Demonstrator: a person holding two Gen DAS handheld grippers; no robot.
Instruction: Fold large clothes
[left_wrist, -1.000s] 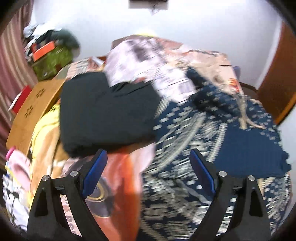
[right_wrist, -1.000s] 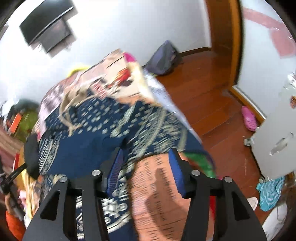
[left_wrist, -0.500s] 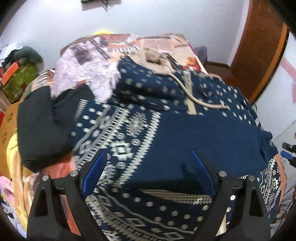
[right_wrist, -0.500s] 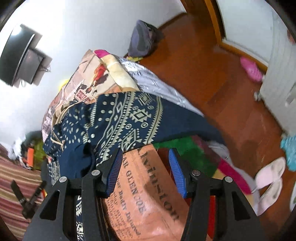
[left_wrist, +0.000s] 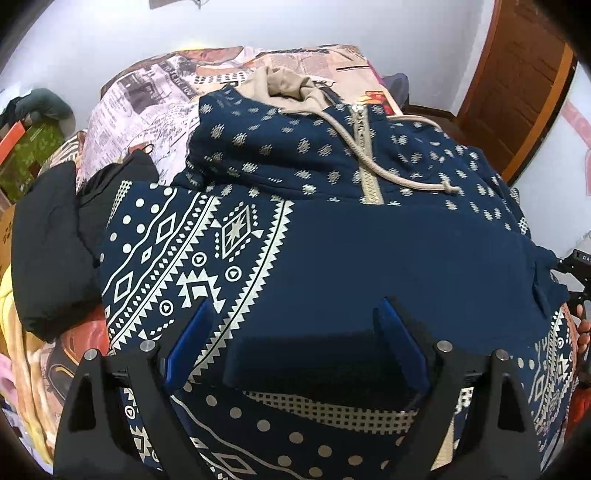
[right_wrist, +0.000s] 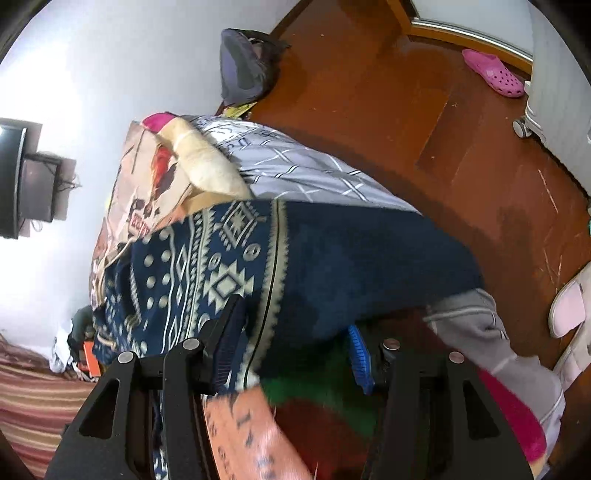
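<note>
A bed (left_wrist: 303, 62) with a newspaper-print cover is seen against a white wall, with a reddish wooden floor (right_wrist: 424, 122) beside it. A navy patterned hoodie (left_wrist: 369, 240) is spread over most of the bed, its beige-lined hood toward the far edge and its drawstring laid across the chest. One part of the garment is draped over the bed's right edge, above a grey checked sheet (right_wrist: 295, 170). The left gripper (left_wrist: 295, 343) is held spread wide just above a folded navy flap near the front edge, with nothing pinched. The right gripper (right_wrist: 295, 347) is set partly apart, with the hoodie's edge lying between its blue pads; whether the cloth is pressed cannot be told. A black garment (left_wrist: 51, 251) is bunched at the hoodie's left. A pink clog (right_wrist: 493, 72) and a grey backpack (right_wrist: 243, 66) are seen on the floor.
</note>
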